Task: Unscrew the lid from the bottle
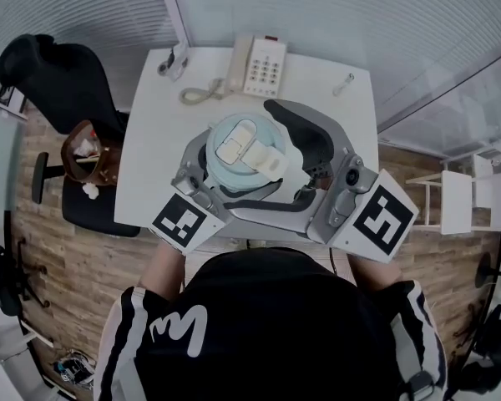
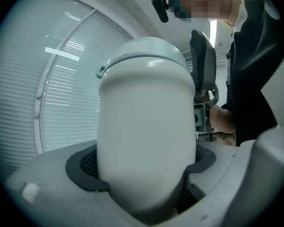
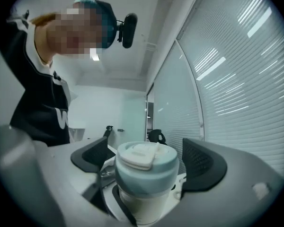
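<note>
The left gripper [image 2: 142, 176] is clamped on the white body of the bottle [image 2: 144, 122], which it holds at the near edge of the table [image 1: 150, 157]. The right gripper [image 3: 149, 163] brackets the pale blue lid [image 1: 244, 150], its jaws apart and clear of the lid's sides. The lid sits fully on, so I judge that gripping and all the turning remain to be done; a telephone [image 1: 259, 65] lies beyond the bottle.
</note>
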`<action>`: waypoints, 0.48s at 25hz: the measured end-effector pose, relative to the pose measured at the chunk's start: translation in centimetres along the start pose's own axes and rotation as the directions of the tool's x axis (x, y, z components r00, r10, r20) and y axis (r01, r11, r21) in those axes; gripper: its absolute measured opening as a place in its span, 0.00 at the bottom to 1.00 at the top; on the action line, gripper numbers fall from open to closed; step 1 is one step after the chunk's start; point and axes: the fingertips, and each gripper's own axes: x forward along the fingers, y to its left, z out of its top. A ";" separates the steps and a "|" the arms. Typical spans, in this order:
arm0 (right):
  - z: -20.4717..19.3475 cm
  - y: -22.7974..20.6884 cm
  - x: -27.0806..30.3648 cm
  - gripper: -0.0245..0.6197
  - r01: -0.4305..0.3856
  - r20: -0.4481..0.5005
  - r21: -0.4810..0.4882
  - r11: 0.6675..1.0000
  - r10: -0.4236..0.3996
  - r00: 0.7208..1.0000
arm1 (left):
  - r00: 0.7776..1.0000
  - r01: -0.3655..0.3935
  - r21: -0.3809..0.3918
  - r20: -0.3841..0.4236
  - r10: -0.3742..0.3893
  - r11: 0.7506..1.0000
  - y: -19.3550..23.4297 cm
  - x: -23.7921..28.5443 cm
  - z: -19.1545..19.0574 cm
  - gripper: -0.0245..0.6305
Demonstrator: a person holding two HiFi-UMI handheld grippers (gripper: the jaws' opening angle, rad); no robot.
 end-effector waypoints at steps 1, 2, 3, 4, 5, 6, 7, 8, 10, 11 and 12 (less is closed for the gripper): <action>-0.4 -0.1 0.3 0.77 0.047 -0.013 -0.013 0.999 -0.047 0.999 | 1.000 -0.024 0.001 0.012 0.024 1.000 0.2 0.1 0.0 0.75; -0.8 -0.3 0.7 0.77 0.093 -0.020 -0.022 0.995 -0.093 0.995 | 0.998 -0.051 -0.009 0.029 0.051 0.999 0.3 0.1 0.1 0.75; -1.1 -0.6 0.9 0.77 0.135 -0.020 -0.029 0.990 -0.136 0.991 | 0.996 -0.082 -0.027 0.043 0.083 0.996 0.6 0.1 0.1 0.75; -1.3 -0.7 1.1 0.77 0.167 -0.018 -0.035 0.985 -0.168 0.986 | 0.992 -0.114 -0.046 0.050 0.116 0.992 0.9 0.1 0.1 0.75; -1.5 -0.8 1.2 0.77 0.188 -0.018 -0.040 0.981 -0.189 0.982 | 0.988 -0.142 -0.061 0.051 0.145 0.988 1.3 0.1 0.1 0.75; -1.7 -0.9 1.4 0.77 0.203 -0.024 -0.045 0.978 -0.205 0.979 | 0.985 -0.164 -0.071 0.048 0.168 0.984 1.5 0.1 0.0 0.75; -2.0 -1.2 1.5 0.77 0.219 -0.033 -0.046 0.975 -0.221 0.975 | 0.982 -0.183 -0.074 0.042 0.186 0.980 1.8 0.1 -0.1 0.75; -2.2 -1.5 1.6 0.76 0.234 -0.041 -0.043 0.971 -0.235 0.971 | 0.979 -0.197 -0.074 0.036 0.200 0.978 2.0 0.1 -0.3 0.75; -2.5 -1.9 1.7 0.72 0.238 -0.050 -0.022 0.971 -0.239 0.970 | 0.978 -0.207 -0.069 0.023 0.209 0.976 2.2 0.1 -0.6 0.75; -2.6 -1.8 1.7 0.72 0.224 -0.054 -0.008 0.975 -0.224 0.973 | 0.979 -0.199 -0.064 0.021 0.201 0.978 2.1 0.1 -0.7 0.75; -2.8 -1.7 1.7 0.72 0.200 -0.061 0.006 0.980 -0.199 0.978 | 0.983 -0.182 -0.059 0.018 0.184 0.981 1.9 0.1 -0.8 0.75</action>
